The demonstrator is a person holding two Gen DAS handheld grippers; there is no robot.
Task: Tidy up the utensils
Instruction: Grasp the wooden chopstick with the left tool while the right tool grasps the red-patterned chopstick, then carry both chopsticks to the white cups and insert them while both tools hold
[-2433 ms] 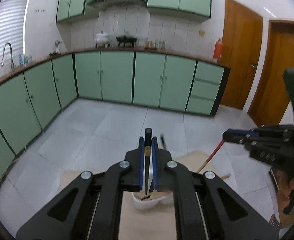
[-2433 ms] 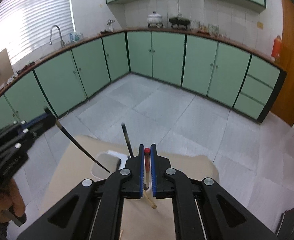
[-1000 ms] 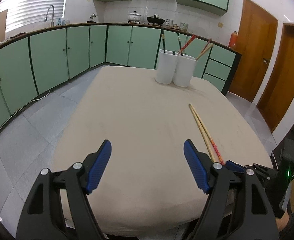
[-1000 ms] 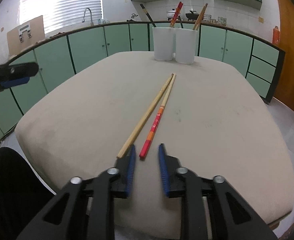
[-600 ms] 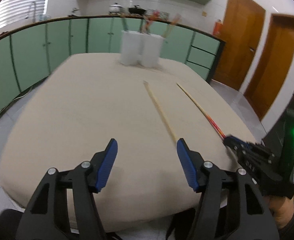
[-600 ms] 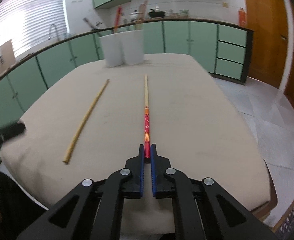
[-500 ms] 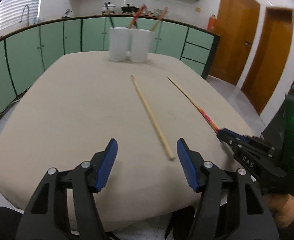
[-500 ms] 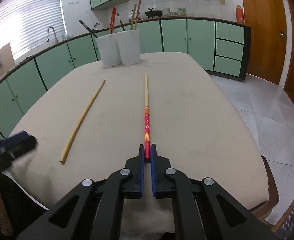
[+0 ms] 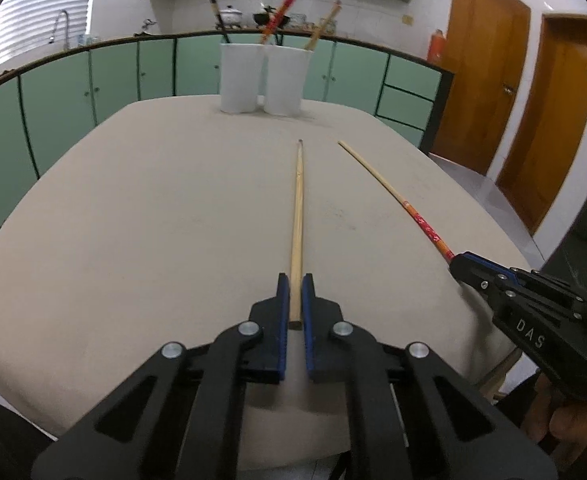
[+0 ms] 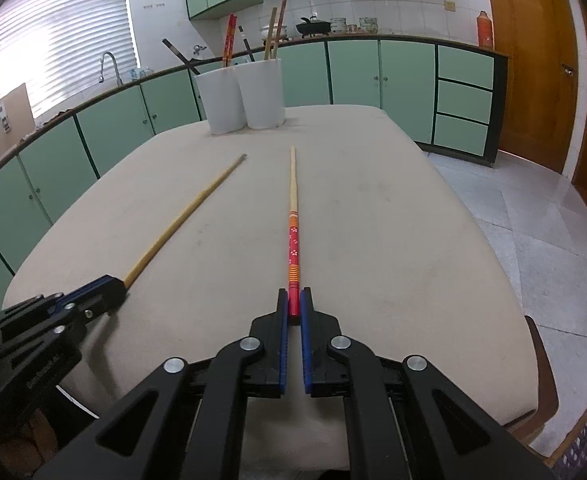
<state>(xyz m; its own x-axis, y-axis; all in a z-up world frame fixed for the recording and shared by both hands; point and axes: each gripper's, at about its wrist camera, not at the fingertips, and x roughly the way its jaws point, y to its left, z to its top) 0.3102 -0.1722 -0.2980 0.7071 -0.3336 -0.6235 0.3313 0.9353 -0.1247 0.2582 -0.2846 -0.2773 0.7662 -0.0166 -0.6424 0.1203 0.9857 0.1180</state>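
My left gripper [image 9: 295,286] is shut on the near end of a plain wooden chopstick [image 9: 298,204] that lies along the beige table [image 9: 133,220]. My right gripper [image 10: 294,300] is shut on the red end of a red-patterned chopstick [image 10: 293,240], also lying on the table. Each gripper shows in the other's view: the right one [image 9: 459,262] and the left one [image 10: 113,286]. Two white cups [image 9: 263,78] stand side by side at the far end and hold several chopsticks; they also show in the right wrist view [image 10: 241,96].
Green kitchen cabinets [image 9: 93,80] run around the room behind the table. Wooden doors [image 9: 485,68] are at the right. A chair [image 10: 541,372] stands by the table's right edge.
My left gripper has moved onto the plain chopstick and shut on its near end. My right gripper stays shut on the red chopstick, which has not lifted.
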